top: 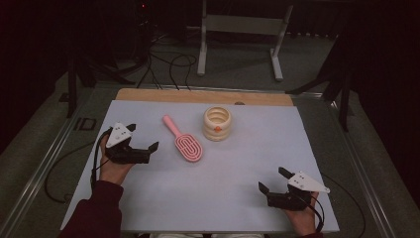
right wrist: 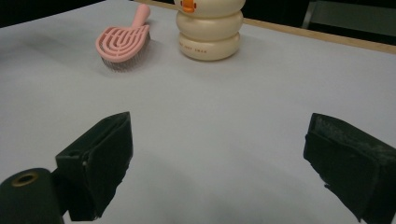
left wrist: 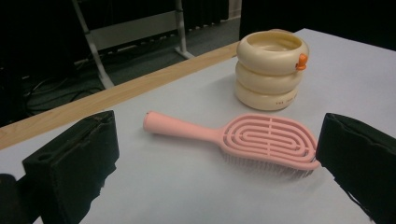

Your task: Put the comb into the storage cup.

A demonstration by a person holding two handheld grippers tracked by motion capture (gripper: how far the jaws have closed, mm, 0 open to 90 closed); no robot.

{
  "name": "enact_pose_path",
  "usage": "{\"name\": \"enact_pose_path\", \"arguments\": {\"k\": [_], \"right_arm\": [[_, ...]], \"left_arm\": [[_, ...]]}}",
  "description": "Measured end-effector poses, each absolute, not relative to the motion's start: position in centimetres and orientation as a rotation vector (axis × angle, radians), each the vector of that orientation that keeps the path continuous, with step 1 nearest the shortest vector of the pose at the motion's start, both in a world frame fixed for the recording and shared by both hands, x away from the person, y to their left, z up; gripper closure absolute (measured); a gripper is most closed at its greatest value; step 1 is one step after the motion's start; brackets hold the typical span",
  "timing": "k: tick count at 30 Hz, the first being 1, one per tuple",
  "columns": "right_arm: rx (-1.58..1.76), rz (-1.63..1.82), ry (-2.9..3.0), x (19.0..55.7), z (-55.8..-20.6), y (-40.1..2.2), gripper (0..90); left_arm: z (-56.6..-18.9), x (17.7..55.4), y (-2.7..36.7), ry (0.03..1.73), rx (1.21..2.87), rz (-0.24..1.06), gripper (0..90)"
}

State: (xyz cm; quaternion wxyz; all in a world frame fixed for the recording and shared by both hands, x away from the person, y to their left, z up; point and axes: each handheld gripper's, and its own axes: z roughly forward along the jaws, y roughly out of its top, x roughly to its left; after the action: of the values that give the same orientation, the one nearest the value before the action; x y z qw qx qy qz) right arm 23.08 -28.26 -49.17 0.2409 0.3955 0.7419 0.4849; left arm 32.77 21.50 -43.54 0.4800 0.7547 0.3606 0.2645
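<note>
**Both hand-held grippers released, brush lying free on the worktop**

A pink hairbrush (top: pixel 183 141) lies flat on the pale worktop (top: pixel 237 188), bristles down, a little left of the middle and toward the far half. Its slim handle points to the far left; its oval, slotted head is the nearer end. Just to the right of it, apart from it and slightly farther back, stands a cream container (top: pixel 217 123) built of three stacked rings, open at the top, with a small orange knob on its near side.

The left hand-held gripper (top: pixel 144 139) sits at the left side of the worktop, near the brush head but not touching it. Its jaws are spread wide and hold nothing. In the left gripper view the hairbrush (left wrist: pixel 243 138) lies across the gap between the two black jaws, farther off, with the container (left wrist: pixel 271 70) standing behind it near the wooden far edge.

The right hand-held gripper (top: pixel 273 179) rests near the front right corner of the worktop, well apart from both things. Its jaws are also released and empty. In the right gripper view bare worktop (right wrist: pixel 224 130) shows between them, and the hairbrush (right wrist: pixel 122 42) and the container (right wrist: pixel 209 32) stand far ahead, the brush to the left of the container there.

A hand grips each tool from the near edge, the left forearm in a dark red sleeve (top: pixel 96 213). Beyond the worktop's far edge a white metal frame (top: pixel 242 29) stands on the floor among dark cables.
</note>
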Motion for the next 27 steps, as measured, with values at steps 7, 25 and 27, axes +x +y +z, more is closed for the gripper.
{"name": "enact_pose_path", "arguments": {"k": [7, 25, 27], "right_arm": [[1.081, 1.327, 2.031, 23.1, -49.2, -28.2, 8.3], [1.078, 1.329, 2.033, 23.1, -49.2, -28.3, 8.3], [1.076, 1.328, 2.034, 23.1, -49.2, -28.3, 8.3]], "left_arm": [[-43.8, 33.7, 20.9, 0.889, 1.855, 0.638, 0.0], [-44.5, 36.1, 19.7, 0.919, 1.888, 0.623, 0.0], [-44.5, 36.3, 19.7, 0.92, 1.889, 0.62, 0.0]]}}
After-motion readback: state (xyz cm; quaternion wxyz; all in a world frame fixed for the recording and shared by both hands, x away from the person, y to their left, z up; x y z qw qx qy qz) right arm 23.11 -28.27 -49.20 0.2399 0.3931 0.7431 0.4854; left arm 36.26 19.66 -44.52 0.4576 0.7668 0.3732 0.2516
